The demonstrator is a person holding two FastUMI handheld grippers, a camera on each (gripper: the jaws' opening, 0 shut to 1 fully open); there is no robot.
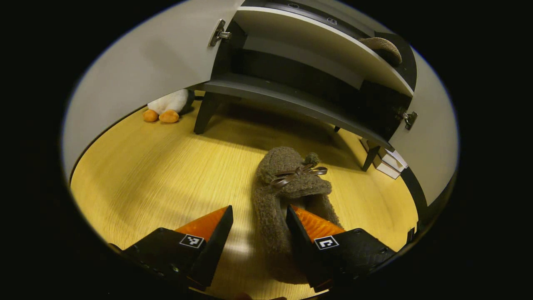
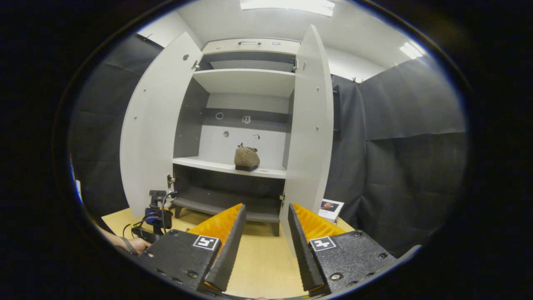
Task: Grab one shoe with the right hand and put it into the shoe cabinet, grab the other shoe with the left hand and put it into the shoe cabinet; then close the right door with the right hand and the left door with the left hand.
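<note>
Shoe cabinet dead ahead in my right gripper view, 12 o'clock, both doors swung wide: left door at 10, right door at 1. One brown fuzzy shoe already sits on the middle shelf, right of centre, toe toward me. Wooden floor under the cabinet legs.

My right gripper is spread, nothing between the fingers, aimed at the cabinet's lower opening. At 8 o'clock in that view, my other hand and its gripper rig sit low near the floor.

Left gripper view: second shoe on the floor at 5 o'clock from centre, bow on top, toe pointing toward the cabinet. My left gripper is spread and straddling the shoe's left side wall: right finger tip inside the heel opening, left finger outside and apart from the shoe. Not pinched.

Plush toy with orange feet at 10 o'clock, beside the cabinet's leg. Small boxes at 3 o'clock by the other leg.
</note>
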